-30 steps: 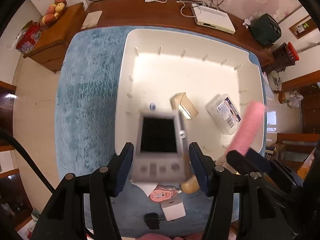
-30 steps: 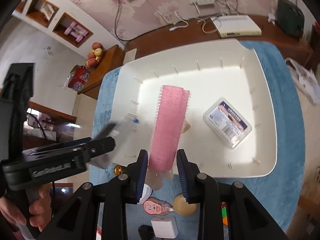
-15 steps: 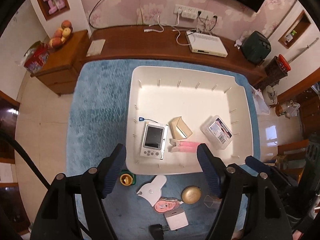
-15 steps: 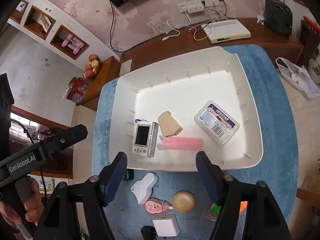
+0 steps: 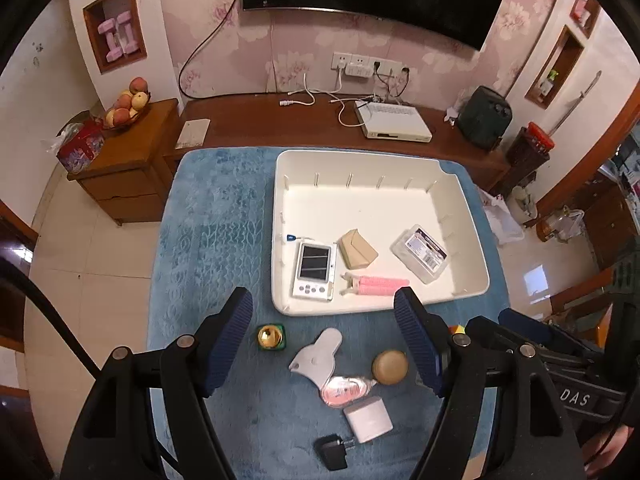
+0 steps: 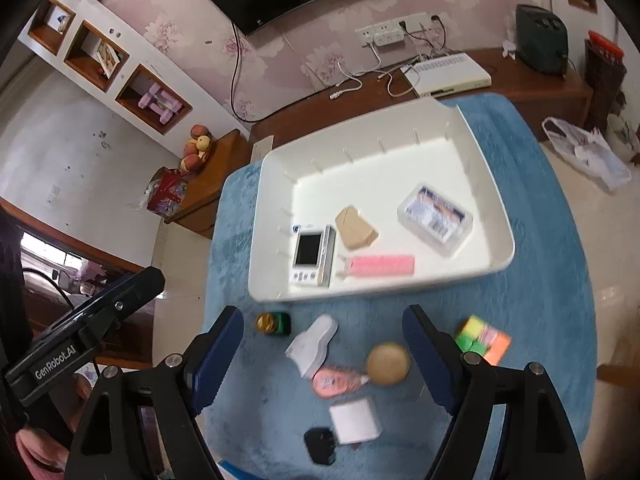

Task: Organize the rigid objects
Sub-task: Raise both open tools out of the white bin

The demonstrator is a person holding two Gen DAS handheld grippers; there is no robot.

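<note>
Your left wrist view is sharp and evenly lit; the right one smears with motion blur. Light pools brightly in the white tray (image 5: 468,216), and fisheye bending darkens every corner to black

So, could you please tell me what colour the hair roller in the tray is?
Pink; the hair roller shows best in the left wrist view.

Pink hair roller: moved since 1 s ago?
Yes. Then clamped upright in the right gripper above the white tray; now the pink hair roller lies flat in it near the front wall, beside the handheld device.
</note>
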